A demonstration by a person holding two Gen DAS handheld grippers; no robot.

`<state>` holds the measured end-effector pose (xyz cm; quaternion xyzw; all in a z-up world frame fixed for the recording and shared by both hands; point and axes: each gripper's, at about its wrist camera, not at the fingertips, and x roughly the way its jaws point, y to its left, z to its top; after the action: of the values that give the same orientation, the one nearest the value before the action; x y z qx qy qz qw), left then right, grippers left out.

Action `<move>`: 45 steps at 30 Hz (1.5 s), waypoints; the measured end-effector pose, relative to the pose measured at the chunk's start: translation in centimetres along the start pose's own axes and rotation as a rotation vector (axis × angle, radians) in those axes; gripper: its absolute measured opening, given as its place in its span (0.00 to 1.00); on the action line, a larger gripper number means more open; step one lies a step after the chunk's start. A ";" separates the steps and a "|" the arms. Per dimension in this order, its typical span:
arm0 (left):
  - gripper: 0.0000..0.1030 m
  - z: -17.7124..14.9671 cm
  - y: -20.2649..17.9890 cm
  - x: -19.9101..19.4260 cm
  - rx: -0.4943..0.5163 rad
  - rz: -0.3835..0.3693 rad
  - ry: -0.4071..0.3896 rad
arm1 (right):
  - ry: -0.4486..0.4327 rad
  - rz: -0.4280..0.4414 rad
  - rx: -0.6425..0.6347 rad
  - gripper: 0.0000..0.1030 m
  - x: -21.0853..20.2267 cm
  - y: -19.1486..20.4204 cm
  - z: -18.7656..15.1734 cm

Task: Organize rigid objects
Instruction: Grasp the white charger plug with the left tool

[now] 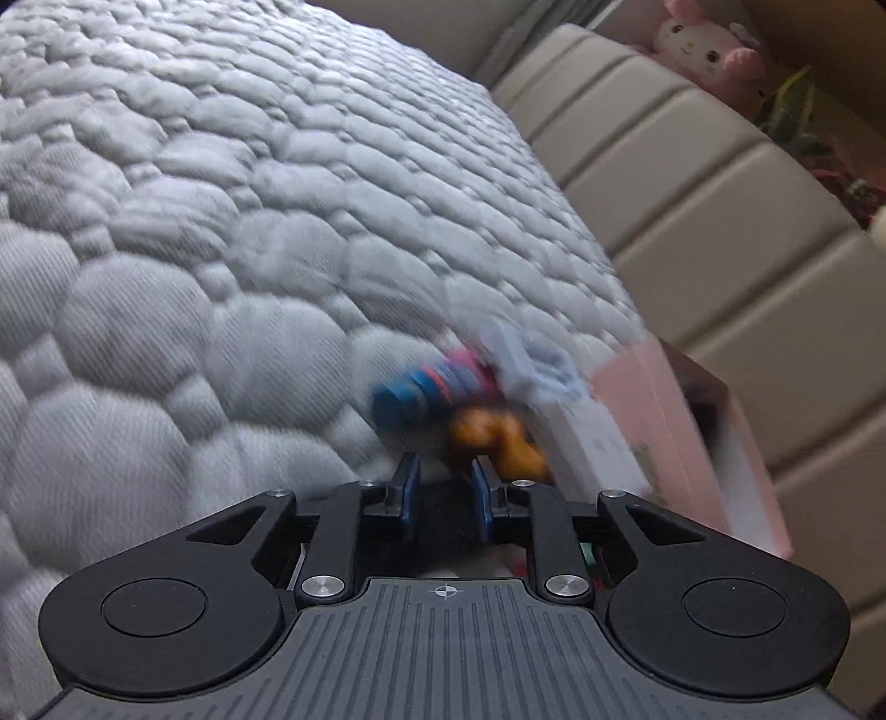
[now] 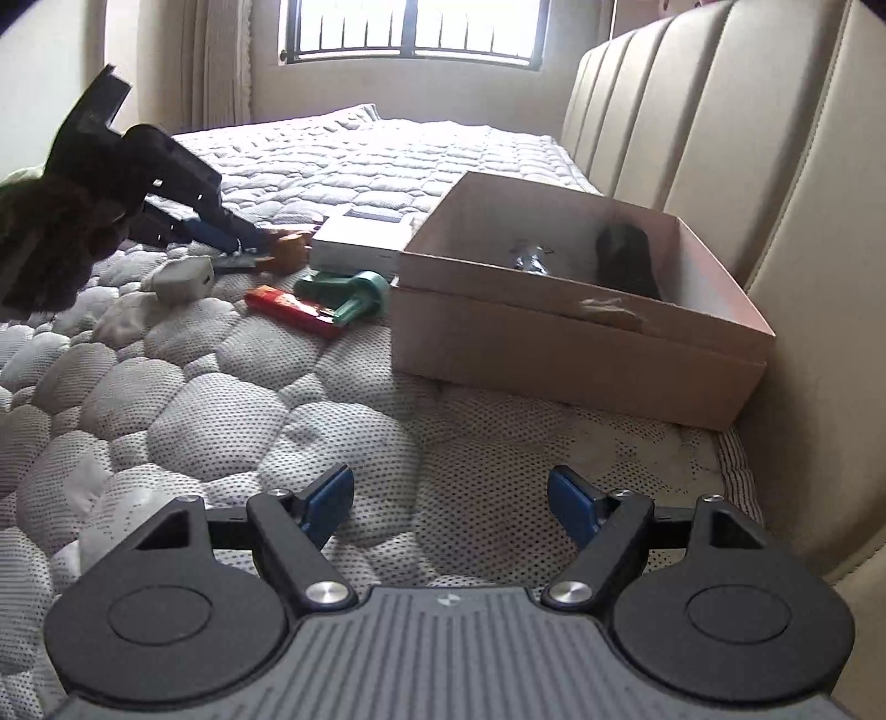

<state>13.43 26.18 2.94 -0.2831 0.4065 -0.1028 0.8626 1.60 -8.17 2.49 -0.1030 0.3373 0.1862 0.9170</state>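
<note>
An open cardboard box (image 2: 581, 338) stands on the mattress against the headboard, with a dark object (image 2: 626, 255) and a shiny metal object (image 2: 529, 257) inside. Beside it lie a red lighter (image 2: 293, 310), a green tool (image 2: 343, 291), a white flat box (image 2: 360, 241), an orange block (image 2: 288, 249) and a white charger (image 2: 180, 279). My left gripper (image 2: 243, 241) reaches down at the orange block; in its own blurred view (image 1: 443, 471) the jaws are narrow with the orange object (image 1: 493, 437) just ahead, next to a blue object (image 1: 404, 399). My right gripper (image 2: 451, 495) is open and empty above the mattress.
The quilted mattress (image 1: 194, 232) spreads to the left. A padded beige headboard (image 2: 747, 138) runs along the right. A barred window (image 2: 410, 27) is at the far wall. A pink plush toy (image 1: 703, 50) sits behind the headboard.
</note>
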 end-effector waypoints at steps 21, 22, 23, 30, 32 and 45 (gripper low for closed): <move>0.26 -5.7 0.9 -5.6 -0.037 -0.034 -0.058 | -0.002 -0.018 0.019 0.79 -2.3 -0.1 -1.9; 0.26 -6.3 0.3 -5.7 -0.022 -0.057 -0.044 | -0.001 -0.021 0.017 0.80 -2.3 -0.2 -2.0; 0.26 -7.0 -0.4 -5.8 0.002 -0.070 -0.035 | 0.001 -0.024 0.018 0.80 -2.3 -0.3 -2.1; 0.26 -10.1 -6.9 -6.8 0.422 0.235 -0.147 | 0.013 -0.024 0.069 0.83 -1.6 -0.8 -2.4; 0.26 -10.2 -7.8 -6.5 0.469 0.294 -0.178 | 0.012 -0.026 0.071 0.84 -1.4 -0.7 -2.5; 0.43 -11.8 -7.8 -1.5 0.500 0.307 -0.075 | 0.008 -0.031 0.101 0.91 -1.0 -1.0 -3.0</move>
<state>3.89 15.63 2.36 -0.0006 0.3745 -0.0576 0.9255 -0.47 -10.31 0.95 -0.0626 0.3480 0.1541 0.9226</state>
